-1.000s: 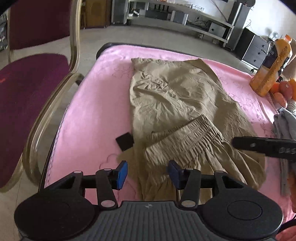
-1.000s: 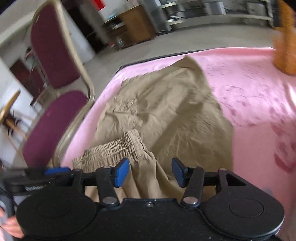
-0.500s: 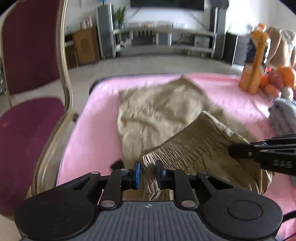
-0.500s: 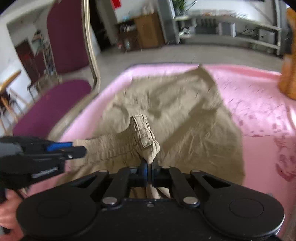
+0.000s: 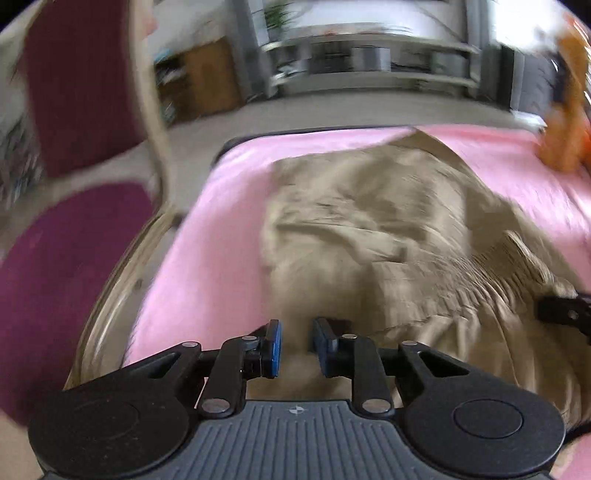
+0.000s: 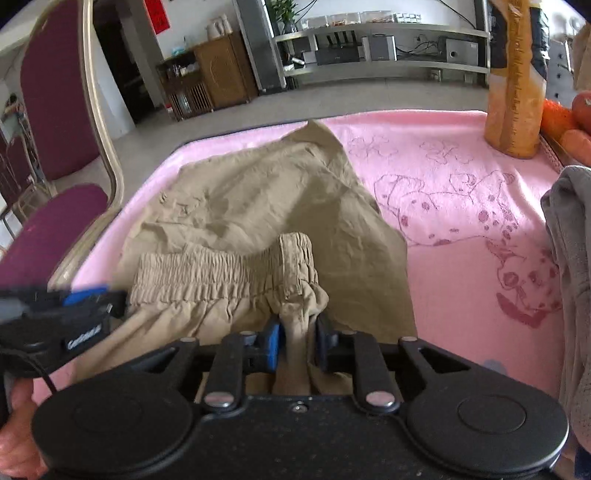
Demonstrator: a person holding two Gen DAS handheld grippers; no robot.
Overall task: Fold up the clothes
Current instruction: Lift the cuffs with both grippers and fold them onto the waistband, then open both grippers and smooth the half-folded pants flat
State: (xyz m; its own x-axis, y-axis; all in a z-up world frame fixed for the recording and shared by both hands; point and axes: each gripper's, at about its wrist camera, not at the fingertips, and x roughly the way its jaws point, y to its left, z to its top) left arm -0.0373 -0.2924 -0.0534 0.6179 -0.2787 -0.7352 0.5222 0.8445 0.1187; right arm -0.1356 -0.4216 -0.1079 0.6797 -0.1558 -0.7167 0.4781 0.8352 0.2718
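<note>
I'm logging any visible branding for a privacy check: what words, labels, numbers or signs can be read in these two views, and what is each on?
No text reads in full.
Left gripper: white lettering on its side, too blurred to read.
Orange bottle: dark label, print too small to read.
Red wall hanging: no legible characters.
Pink blanket: printed dogs and flowers only, no words.
Left wrist view: motion-blurred, nothing legible.

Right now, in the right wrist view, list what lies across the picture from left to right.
Chair → left gripper → khaki trousers → pink blanket → juice bottle → grey garment.
</note>
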